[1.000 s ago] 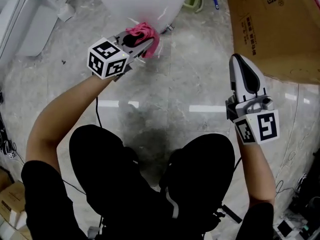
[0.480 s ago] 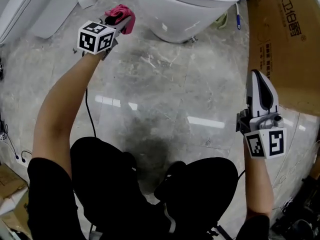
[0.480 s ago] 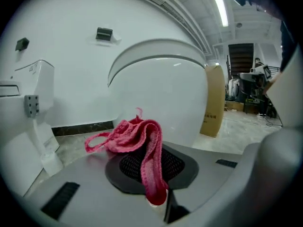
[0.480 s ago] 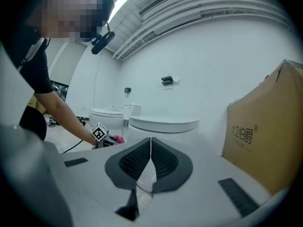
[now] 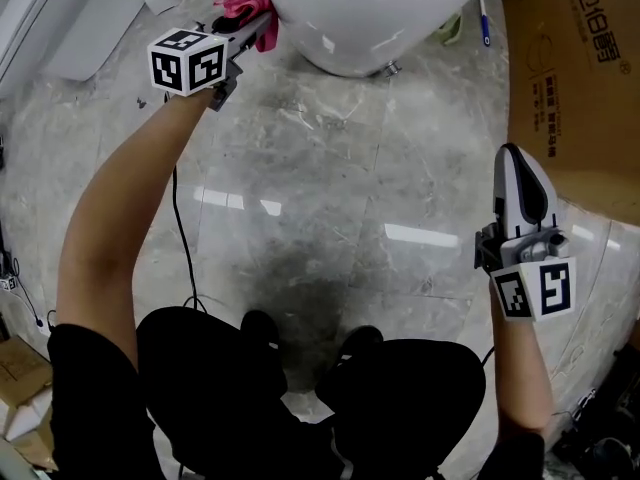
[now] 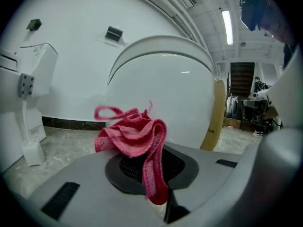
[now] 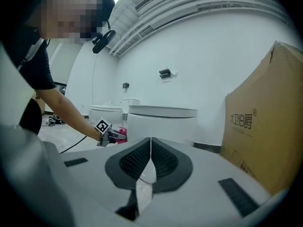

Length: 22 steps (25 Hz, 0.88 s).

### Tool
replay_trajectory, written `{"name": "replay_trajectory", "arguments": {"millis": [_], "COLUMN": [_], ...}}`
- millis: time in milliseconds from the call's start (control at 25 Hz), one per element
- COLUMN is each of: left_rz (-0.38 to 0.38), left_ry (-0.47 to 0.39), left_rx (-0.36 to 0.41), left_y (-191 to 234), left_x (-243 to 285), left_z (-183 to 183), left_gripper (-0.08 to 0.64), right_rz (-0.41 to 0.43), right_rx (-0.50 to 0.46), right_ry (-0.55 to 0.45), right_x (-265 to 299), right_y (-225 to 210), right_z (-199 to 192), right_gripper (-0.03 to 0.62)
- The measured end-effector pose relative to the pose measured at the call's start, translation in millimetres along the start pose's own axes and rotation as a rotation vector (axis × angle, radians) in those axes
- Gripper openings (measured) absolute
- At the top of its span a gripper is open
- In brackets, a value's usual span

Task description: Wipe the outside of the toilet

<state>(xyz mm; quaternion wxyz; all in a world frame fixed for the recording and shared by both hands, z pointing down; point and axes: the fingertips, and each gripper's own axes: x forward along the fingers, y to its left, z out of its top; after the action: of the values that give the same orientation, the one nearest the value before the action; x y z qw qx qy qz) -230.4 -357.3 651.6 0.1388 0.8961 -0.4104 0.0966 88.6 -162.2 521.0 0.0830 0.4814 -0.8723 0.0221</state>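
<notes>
A white toilet (image 5: 370,18) stands at the top of the head view; its rounded bowl (image 6: 161,103) fills the left gripper view. My left gripper (image 5: 255,28) is shut on a pink cloth (image 5: 243,4), held at the bowl's left side, close to the porcelain. The cloth (image 6: 137,141) bunches over the jaws and hangs down between them. My right gripper (image 5: 520,183) is shut with nothing in it, well back from the toilet at the right, above the floor. From the right gripper view the toilet (image 7: 161,122) and the left gripper (image 7: 110,135) show ahead.
A big cardboard box (image 5: 575,78) stands at the right, next to the toilet. A second white fixture (image 5: 70,18) is at the top left. A black cable (image 5: 183,238) trails over the grey marble floor (image 5: 330,188). My legs fill the bottom.
My left gripper has carried the pink cloth from the bowl's front round to its left side. The head view has shifted. The right gripper has stayed shut and about in place.
</notes>
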Motion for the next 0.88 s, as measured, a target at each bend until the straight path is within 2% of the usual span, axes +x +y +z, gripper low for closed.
{"name": "replay_trajectory", "arguments": {"millis": [200,320,440,560,760,880], "left_rz": [0.064,0.088,0.086,0.098,0.048,0.055], "left_ry": [-0.017,-0.017,0.000,0.025,0.056,0.042], "left_rx": [-0.084,-0.086,-0.096,-0.156,-0.194,-0.252], "left_y": [-29,-49,-75,-94,-132,-142], "left_x": [-4,-4,2,7,28,35], "left_z": [-12,-12,-14,-19,-26,-31], "left_gripper": [0.060,0.060,0.059,0.060,0.060,0.060], "right_rz": [0.025,0.035,0.032,0.028,0.041,0.050], "right_rx": [0.003,0.003,0.011,0.030,0.033,0.013], "right_ry": [-0.013,-0.016,-0.009,-0.013,-0.012,-0.009], "right_x": [11,18,22,24,26,29], "right_y": [8,7,3,1,0,0], "right_z": [-8,-13,-23,-31,-42,-51], "right_gripper": [0.032,0.032,0.032,0.032,0.032,0.032]}}
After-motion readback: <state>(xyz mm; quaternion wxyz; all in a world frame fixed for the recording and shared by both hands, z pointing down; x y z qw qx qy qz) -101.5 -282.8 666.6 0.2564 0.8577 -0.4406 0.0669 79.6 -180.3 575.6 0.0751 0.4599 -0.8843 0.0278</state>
